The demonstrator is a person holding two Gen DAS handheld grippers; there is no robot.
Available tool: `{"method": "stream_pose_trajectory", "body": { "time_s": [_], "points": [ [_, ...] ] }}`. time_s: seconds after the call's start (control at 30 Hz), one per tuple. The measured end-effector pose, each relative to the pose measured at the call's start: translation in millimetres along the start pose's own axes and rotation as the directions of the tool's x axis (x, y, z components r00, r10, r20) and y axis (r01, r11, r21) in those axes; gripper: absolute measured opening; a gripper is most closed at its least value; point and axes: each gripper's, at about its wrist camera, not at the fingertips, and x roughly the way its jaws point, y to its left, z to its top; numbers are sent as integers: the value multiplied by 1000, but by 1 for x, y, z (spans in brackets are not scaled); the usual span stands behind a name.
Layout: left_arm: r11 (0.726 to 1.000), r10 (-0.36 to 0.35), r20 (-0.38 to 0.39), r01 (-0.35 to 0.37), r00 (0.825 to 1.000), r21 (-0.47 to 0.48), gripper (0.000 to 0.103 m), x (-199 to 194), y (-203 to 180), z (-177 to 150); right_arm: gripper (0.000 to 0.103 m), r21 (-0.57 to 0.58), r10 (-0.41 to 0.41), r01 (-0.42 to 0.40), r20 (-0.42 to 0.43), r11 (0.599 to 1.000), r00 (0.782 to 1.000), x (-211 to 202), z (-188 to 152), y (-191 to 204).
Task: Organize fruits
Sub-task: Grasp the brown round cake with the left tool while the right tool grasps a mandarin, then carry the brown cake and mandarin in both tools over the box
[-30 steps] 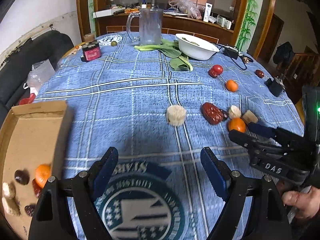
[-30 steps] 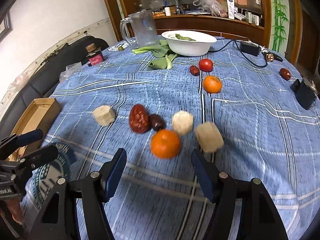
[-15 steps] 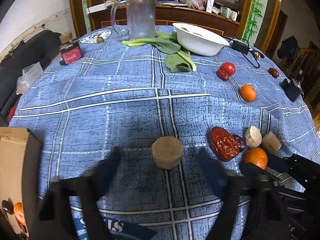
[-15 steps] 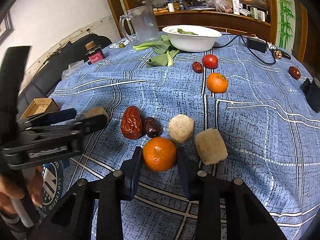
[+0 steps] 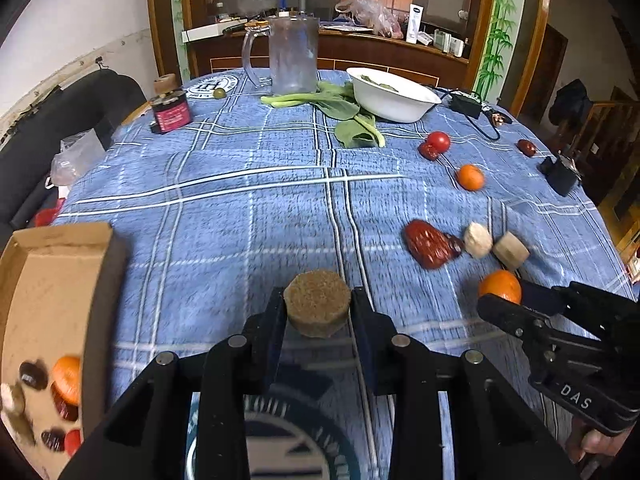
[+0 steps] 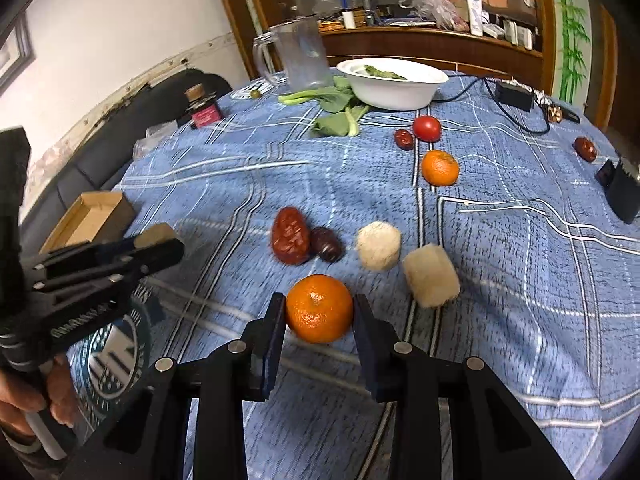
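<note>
My left gripper (image 5: pixel 318 320) is shut on a round brown cake-like piece (image 5: pixel 317 302) just above the blue tablecloth. My right gripper (image 6: pixel 320 322) is shut on an orange tangerine (image 6: pixel 319 307); the tangerine also shows in the left wrist view (image 5: pixel 500 286). A cardboard box (image 5: pixel 48 280) at the left holds a tangerine (image 5: pixel 67 378), dark dates and other pieces. On the cloth lie a big red date (image 6: pixel 290 235), a dark date (image 6: pixel 327 243), two pale chunks (image 6: pixel 378 245) (image 6: pixel 430 275), a second tangerine (image 6: pixel 440 167), a tomato (image 6: pixel 427 128) and small dates.
At the back stand a glass pitcher (image 5: pixel 293 60), a white bowl (image 5: pixel 394 94) with greens, leafy greens (image 5: pixel 344 114) on the cloth, a pink-labelled jar (image 5: pixel 170 111), a charger with cable (image 5: pixel 466 105) and a black object (image 5: pixel 560 176). A dark sofa (image 5: pixel 60 120) is at the left.
Both grippers moved forward and closed: the left one onto the brown round piece, the right one onto the tangerine. Both were open a second ago.
</note>
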Motion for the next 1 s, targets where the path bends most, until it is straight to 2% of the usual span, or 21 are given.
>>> {"method": "stream_pose_trajectory", "body": {
  "time_s": [0.13,0.33,0.67,1.0],
  "points": [
    [1000,-6,3,6,1000,4,31,-17,3,-17,36,2,23,-23,24,1000,999,-18,-7,16],
    [999,44,49,-45,998,10,31,-46,14,-36,36,-12,62,-62,52,998,997,-35,-16,45],
    [994,105,98,-104,990,-22,31,-79,45,-55,37,-47,119,-117,49,992,992,-37,-24,93],
    [987,153,123,-146,981,-68,31,-100,78,-70,37,-102,140,-135,47,986,989,-39,-28,134]
  ]
}}
